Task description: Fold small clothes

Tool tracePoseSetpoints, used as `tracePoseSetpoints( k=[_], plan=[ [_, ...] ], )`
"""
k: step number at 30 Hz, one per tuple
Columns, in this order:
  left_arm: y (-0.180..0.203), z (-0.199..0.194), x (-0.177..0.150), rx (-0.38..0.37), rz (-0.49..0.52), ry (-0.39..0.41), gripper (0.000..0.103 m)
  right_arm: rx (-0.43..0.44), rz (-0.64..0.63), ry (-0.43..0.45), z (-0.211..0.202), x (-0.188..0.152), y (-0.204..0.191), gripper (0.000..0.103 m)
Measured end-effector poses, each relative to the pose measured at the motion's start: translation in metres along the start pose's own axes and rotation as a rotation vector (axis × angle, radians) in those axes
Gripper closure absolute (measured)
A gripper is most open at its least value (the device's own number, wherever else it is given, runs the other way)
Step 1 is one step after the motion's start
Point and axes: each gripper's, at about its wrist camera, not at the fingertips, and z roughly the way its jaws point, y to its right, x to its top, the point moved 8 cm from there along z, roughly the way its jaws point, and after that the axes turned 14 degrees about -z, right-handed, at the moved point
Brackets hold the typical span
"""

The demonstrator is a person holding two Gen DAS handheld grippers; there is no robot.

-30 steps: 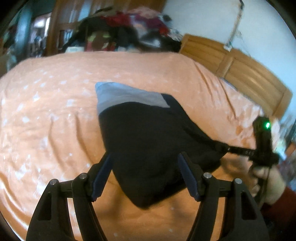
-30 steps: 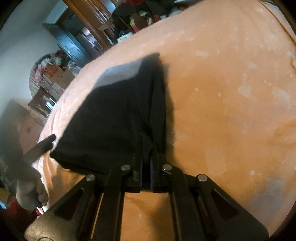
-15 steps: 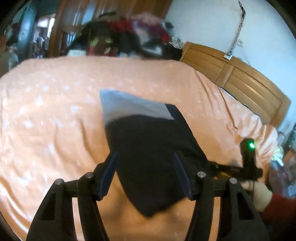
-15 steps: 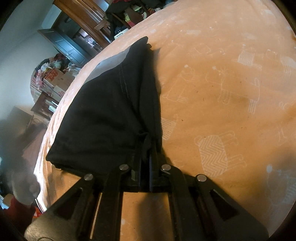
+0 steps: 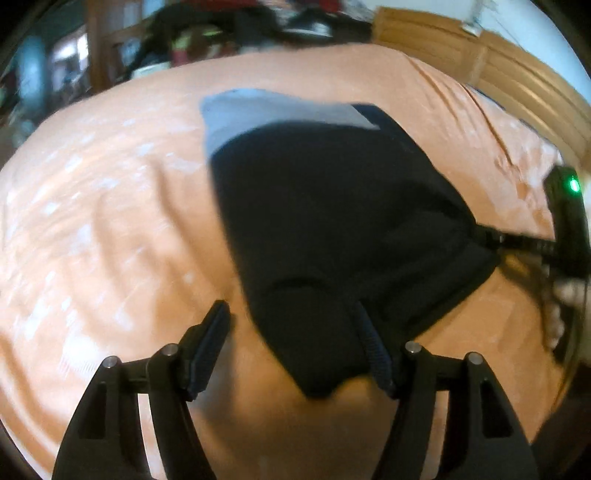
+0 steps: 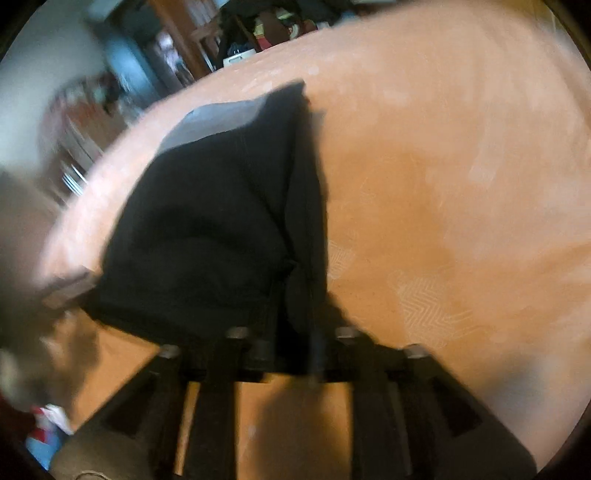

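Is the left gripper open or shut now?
Open: the left gripper has its fingers wide apart, with the black garment corner lying between them.

A garment (image 5: 332,206) is lying on the bed (image 5: 110,229), between two hand-held grippers.

The left hand-held gripper (image 5: 295,343) is standing at the garment's near corner, one finger (image 5: 373,343) touching the cloth, the other (image 5: 208,343) sitting left of it over the bed. The right hand-held gripper (image 6: 291,325) is meeting the garment's right corner. A headboard (image 5: 517,85) is standing at the bed's right end, and a pile of clothes (image 5: 236,26) is lying beyond its far edge.
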Motion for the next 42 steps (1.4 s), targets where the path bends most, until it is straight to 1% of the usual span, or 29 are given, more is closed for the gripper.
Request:
tracePoseSetpoints(
  k=[2,4,6,7,8,9,10,11,12,13,14,15,16,17,18,19,22,23,25,27,29,31,37,42],
  plan=[
    [0.001,-0.026,0.006,0.019,-0.012,0.048,0.033,-0.018,-0.031,0.062,-0.031,0.012,-0.015,0.041],
    [0.002,-0.059,0.021,0.029,-0.027,0.105,0.033,-0.067,-0.067,0.139,-0.074,0.028,-0.032,0.036],
    [0.002,-0.095,0.04,0.041,-0.043,0.167,0.032,-0.093,-0.084,0.207,-0.113,0.042,-0.046,0.025],
    [0.003,-0.118,0.051,0.043,-0.052,0.208,0.029,-0.105,-0.098,0.251,-0.136,0.05,-0.055,0.023],
    [0.005,-0.139,0.06,0.041,-0.056,0.252,0.028,-0.125,-0.119,0.304,-0.164,0.06,-0.066,0.018],
    [0.009,-0.166,0.07,0.042,-0.053,0.307,0.028,-0.142,-0.137,0.348,-0.187,0.066,-0.075,0.011],
    [0.016,-0.199,0.079,0.051,-0.035,0.376,0.025,-0.162,-0.155,0.396,-0.212,0.073,-0.084,0.007],
    [0.023,-0.221,0.083,0.059,-0.019,0.422,0.017,-0.203,-0.175,0.48,-0.25,0.08,-0.097,0.0],
    [0.029,-0.248,0.086,0.065,-0.003,0.48,0.012,-0.238,-0.187,0.546,-0.275,0.084,-0.105,0.0],
    [0.036,-0.276,0.088,0.059,0.007,0.54,0.0,-0.291,-0.201,0.642,-0.308,0.085,-0.116,0.0],
    [0.043,-0.3,0.089,0.041,0.012,0.599,0.0,-0.318,-0.21,0.697,-0.325,0.082,-0.125,0.0],
    [0.047,-0.319,0.088,0.022,0.015,0.646,0.0,-0.33,-0.219,0.719,-0.335,0.081,-0.131,0.0],
    [0.052,-0.333,0.084,0.005,0.014,0.684,0.0,-0.313,-0.231,0.706,-0.341,0.079,-0.14,0.0],
    [0.052,-0.339,0.08,0.001,0.009,0.69,0.0,-0.268,-0.237,0.671,-0.336,0.08,-0.147,0.0],
    [0.054,-0.337,0.076,0.006,0.006,0.66,0.0,-0.23,-0.24,0.633,-0.329,0.078,-0.151,0.0],
    [0.054,-0.331,0.072,0.033,0.013,0.612,0.0,-0.215,-0.241,0.596,-0.322,0.076,-0.154,0.0],
    [0.053,-0.311,0.06,0.116,0.027,0.518,0.0,-0.254,-0.219,0.476,-0.298,0.067,-0.155,0.0],
    [0.05,-0.307,0.056,0.121,0.016,0.498,0.0,-0.258,-0.208,0.433,-0.289,0.063,-0.154,0.0],
    [0.05,-0.302,0.047,0.122,-0.004,0.483,0.0,-0.249,-0.193,0.382,-0.28,0.058,-0.15,0.0],
    [0.046,-0.297,0.045,0.144,-0.022,0.463,0.0,-0.225,-0.178,0.345,-0.274,0.053,-0.148,0.0],
    [0.045,-0.296,0.04,0.162,-0.027,0.459,0.0,-0.201,-0.163,0.311,-0.267,0.055,-0.146,0.0],
    [0.042,-0.297,0.035,0.174,-0.033,0.459,0.0,-0.184,-0.146,0.287,-0.267,0.05,-0.147,0.0],
    [0.045,-0.301,0.03,0.184,-0.032,0.473,0.0,-0.206,-0.145,0.25,-0.268,0.047,-0.157,0.0],
    [0.043,-0.305,0.027,0.183,-0.035,0.478,0.0,-0.2,-0.15,0.229,-0.266,0.046,-0.167,0.0]
  ],
)
